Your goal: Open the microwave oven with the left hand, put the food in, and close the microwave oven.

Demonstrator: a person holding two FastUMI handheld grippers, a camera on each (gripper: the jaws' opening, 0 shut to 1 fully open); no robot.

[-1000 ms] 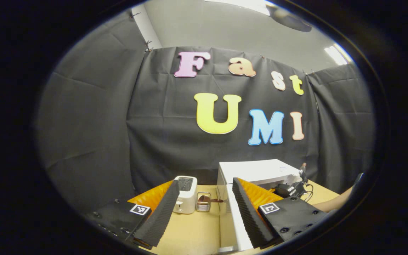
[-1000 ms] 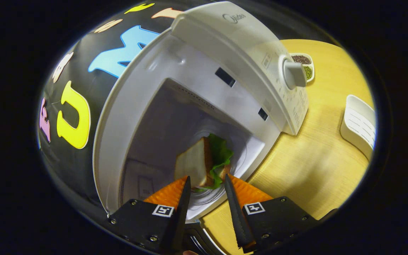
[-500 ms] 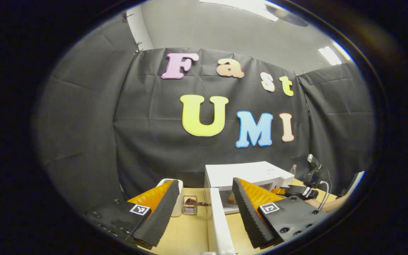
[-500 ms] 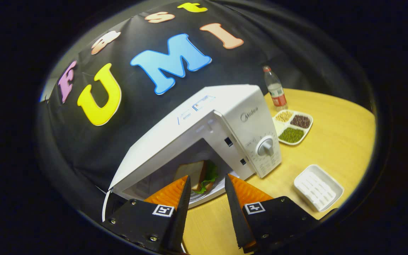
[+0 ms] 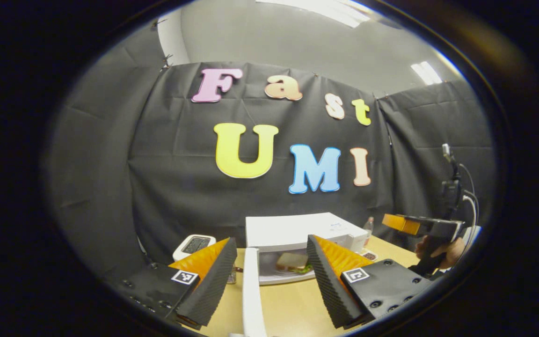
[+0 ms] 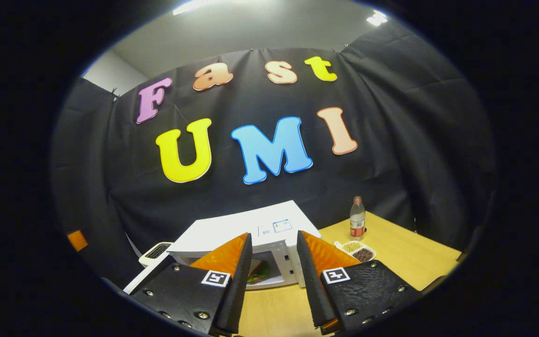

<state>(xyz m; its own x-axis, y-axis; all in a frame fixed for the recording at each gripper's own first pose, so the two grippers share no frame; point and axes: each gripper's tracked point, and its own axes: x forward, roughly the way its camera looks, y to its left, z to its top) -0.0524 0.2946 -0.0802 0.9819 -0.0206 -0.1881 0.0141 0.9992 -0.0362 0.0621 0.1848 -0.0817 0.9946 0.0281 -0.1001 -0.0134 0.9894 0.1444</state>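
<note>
The right gripper (image 6: 274, 276), jaws apart and empty, has withdrawn from the microwave (image 6: 246, 231) and now sits well back. The left gripper (image 5: 269, 276) remains wide open, astride the open door (image 5: 252, 290). The sandwich (image 5: 292, 263) lies inside the microwave.

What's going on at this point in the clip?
A person is working a microwave on a wooden table with two handheld grippers. The microwave's door is swung open, and a sandwich sits inside on the plate. Both grippers are open and hold nothing: the left gripper faces the open door from a little way back, and the right gripper, held in a hand, is clear of the oven. Closing the door is what remains.
</note>
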